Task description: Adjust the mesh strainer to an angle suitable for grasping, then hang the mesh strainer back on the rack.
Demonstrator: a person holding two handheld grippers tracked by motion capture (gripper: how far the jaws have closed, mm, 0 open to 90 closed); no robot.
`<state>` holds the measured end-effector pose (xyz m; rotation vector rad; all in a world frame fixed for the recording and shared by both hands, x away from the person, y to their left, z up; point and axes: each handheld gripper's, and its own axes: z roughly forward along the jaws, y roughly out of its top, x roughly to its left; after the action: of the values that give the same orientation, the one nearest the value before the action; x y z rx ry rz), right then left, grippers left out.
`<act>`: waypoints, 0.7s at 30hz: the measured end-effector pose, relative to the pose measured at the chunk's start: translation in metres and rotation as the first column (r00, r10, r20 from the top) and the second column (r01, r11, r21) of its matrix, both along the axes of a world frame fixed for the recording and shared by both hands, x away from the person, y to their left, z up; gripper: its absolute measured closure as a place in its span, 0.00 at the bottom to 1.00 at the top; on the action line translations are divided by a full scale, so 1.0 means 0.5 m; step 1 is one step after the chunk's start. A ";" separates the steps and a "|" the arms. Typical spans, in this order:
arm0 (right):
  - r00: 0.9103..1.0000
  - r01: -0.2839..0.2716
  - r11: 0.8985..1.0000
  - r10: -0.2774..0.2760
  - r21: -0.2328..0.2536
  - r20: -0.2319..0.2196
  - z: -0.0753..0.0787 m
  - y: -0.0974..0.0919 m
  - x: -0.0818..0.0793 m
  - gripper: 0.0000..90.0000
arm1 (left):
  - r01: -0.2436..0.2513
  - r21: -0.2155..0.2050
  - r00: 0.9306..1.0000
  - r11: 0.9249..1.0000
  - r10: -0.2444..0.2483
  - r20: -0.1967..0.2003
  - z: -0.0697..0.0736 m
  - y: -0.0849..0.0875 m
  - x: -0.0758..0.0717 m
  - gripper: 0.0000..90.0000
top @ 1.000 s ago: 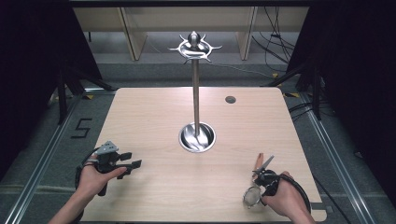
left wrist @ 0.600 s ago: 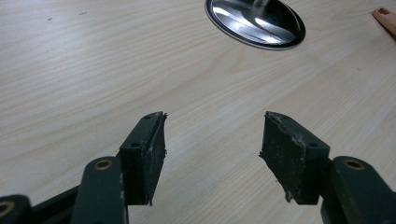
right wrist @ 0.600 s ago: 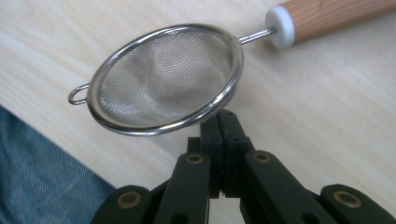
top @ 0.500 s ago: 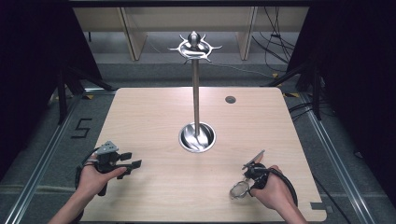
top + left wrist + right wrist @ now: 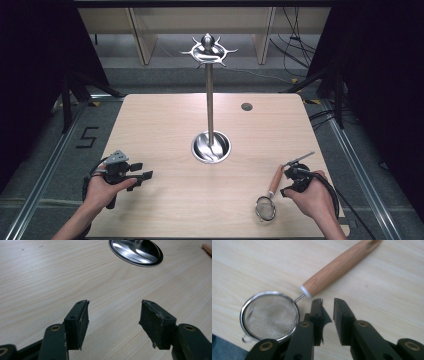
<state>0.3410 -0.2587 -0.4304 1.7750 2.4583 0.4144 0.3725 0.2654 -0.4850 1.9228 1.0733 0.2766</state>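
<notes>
Round shiny metal stand base: cut off by top edge in left gripper view, pole out of frame. Wooden strainer handle: far end cropped, right gripper view. Fine-mesh metal strainer bowl: lower rim hidden behind near jaw.

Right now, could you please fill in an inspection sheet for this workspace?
Surface: pale wooden table, with a small dark round hole near its far right.
Job's things: small mesh strainer with wooden handle lies flat near the right front edge; metal hanging stand upright at centre, its hooks bare.
Clutter: nothing seen.
Grippers: left tongs open, nothing between them, low over bare wood; right tongs have just been opening, slightly parted, empty, beside the strainer's neck.
Cables: a black cable loops from each of the tongs; more cables on the floor beyond the table's far right.
Surroundings: dark curtains on both sides, grey floor with rails, wooden shelving behind.
</notes>
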 end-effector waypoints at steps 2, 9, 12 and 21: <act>0.998 0.064 0.997 -0.064 0.040 0.002 0.008 -0.007 0.001 0.80 | 0.000 0.001 1.000 1.000 0.000 -0.001 0.000 0.000 0.000 0.43; 0.974 0.216 0.964 -0.223 0.157 0.032 0.029 -0.006 0.018 0.66 | -0.009 -0.013 1.000 1.000 0.009 0.007 0.002 0.001 -0.005 0.43; 0.975 0.218 0.963 -0.223 0.157 0.011 0.025 -0.001 0.036 0.64 | -0.001 -0.005 1.000 1.000 0.001 0.004 0.001 0.004 -0.007 0.43; 0.940 0.332 0.928 -0.312 0.168 -0.138 -0.018 0.025 0.090 0.55 | 0.001 -0.006 1.000 1.000 -0.001 0.011 0.002 0.002 -0.005 0.43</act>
<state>0.3861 -0.2460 -0.4392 2.2880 2.1913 0.5476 0.3699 0.2662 -0.4839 1.9142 1.0653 0.2826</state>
